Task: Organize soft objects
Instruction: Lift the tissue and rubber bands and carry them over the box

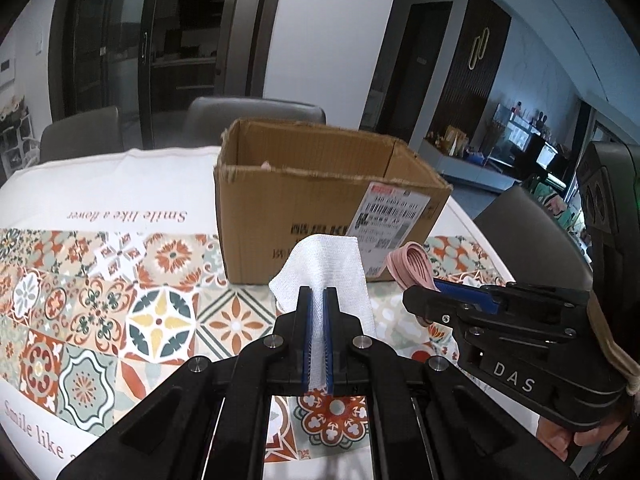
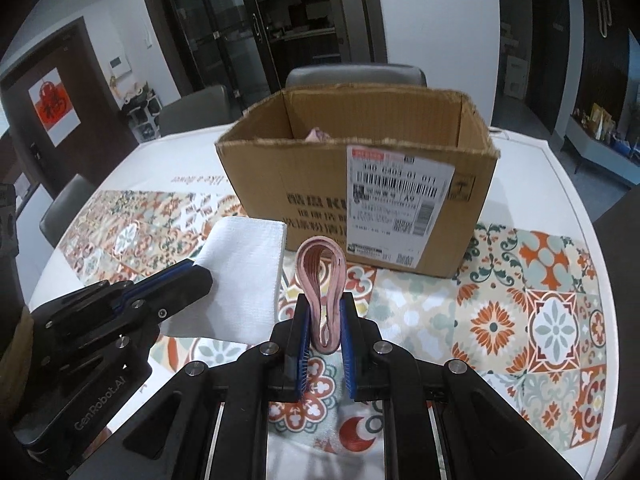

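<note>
Left gripper (image 1: 319,300) clamped tight on folded white cloth (image 1: 324,268), held up off the patterned desk (image 1: 160,320). Right gripper (image 2: 324,316) pinched on looped pink band bundle (image 2: 322,276), also raised above the desk. Both just in front of open cardboard box (image 2: 320,184); something pink visible inside, otherwise hard to tell.

The cardboard box (image 2: 356,184) stands on the tablecloth (image 2: 532,312), chairs (image 2: 356,74) behind it.
</note>
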`<state>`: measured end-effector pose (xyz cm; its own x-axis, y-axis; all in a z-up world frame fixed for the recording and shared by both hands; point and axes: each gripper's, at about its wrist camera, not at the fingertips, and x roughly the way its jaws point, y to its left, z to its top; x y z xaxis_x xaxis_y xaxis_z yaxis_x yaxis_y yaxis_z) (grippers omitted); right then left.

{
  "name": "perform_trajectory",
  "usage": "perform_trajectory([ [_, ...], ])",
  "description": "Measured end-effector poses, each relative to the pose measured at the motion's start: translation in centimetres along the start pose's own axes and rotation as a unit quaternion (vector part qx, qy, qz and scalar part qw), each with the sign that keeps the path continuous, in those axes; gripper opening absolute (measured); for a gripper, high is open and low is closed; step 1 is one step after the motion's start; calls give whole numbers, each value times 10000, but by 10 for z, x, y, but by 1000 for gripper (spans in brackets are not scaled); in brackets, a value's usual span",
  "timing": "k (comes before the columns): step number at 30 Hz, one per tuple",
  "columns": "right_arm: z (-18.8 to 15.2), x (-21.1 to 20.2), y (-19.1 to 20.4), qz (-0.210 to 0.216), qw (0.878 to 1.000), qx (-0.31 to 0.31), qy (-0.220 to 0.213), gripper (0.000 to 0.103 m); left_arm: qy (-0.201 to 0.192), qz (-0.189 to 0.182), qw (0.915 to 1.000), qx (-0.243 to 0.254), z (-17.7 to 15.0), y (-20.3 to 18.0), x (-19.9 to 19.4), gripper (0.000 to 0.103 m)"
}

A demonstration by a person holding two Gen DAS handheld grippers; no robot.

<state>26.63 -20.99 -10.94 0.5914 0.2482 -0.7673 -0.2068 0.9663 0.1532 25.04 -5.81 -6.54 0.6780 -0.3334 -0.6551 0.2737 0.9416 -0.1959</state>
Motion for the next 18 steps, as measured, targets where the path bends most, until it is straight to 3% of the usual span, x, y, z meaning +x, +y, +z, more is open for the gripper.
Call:
perform_trajectory([
  [18, 31, -43, 14, -107, 9973, 51, -727, 15, -738, -124, 9970, 216, 45, 0, -33, 7],
])
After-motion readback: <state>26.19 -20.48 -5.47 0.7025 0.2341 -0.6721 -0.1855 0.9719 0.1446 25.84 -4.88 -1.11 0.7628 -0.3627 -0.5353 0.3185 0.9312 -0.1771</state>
